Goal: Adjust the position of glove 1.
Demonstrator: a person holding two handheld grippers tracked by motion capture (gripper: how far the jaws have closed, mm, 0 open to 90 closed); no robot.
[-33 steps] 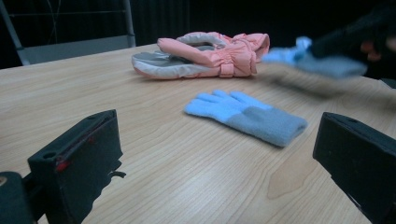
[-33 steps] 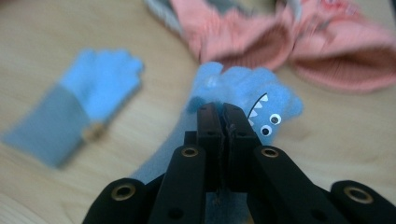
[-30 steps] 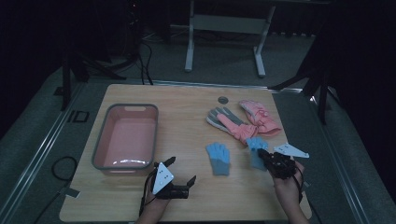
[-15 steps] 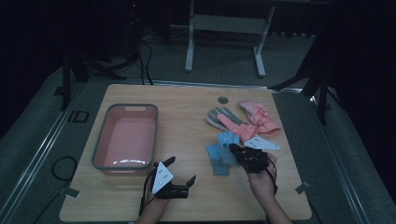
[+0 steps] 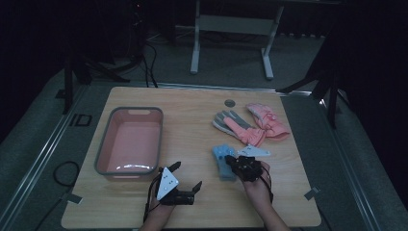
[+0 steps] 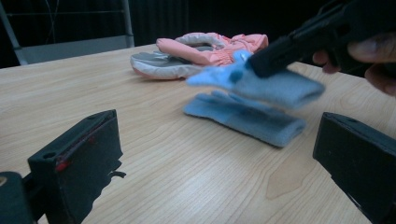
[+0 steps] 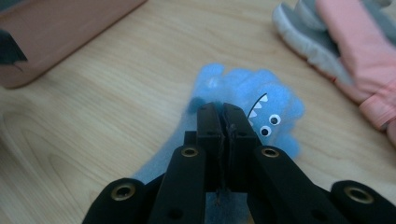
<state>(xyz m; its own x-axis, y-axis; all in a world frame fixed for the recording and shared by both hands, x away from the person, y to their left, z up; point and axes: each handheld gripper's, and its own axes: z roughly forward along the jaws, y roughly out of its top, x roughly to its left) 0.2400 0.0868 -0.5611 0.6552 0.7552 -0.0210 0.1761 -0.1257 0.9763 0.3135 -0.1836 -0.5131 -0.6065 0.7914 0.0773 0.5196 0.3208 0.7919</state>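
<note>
Over the last second the right claw (image 5: pixel 236 162) has swung leftward from the table's right edge and now carries a blue glove (image 6: pixel 261 81) just above its mate, the second blue glove (image 6: pixel 243 116), which lies flat on the table (image 5: pixel 192 120). Going left to right: the pink tub (image 5: pixel 129 139) stands open and unfilled near the left edge, a likely place for sorted gloves. In front of it the left claw (image 5: pixel 185 177) has not shifted; it rests low on the table, its jaws spread wide with nothing between them, probably waiting its turn. The right claw's jaws are pressed together on the glove's fabric, whose toothy monster face shows past them in the right gripper view, seemingly to stack the pair. Farther right the grey and pink gloves (image 5: pixel 252 126) lie heaped, untouched.
</note>
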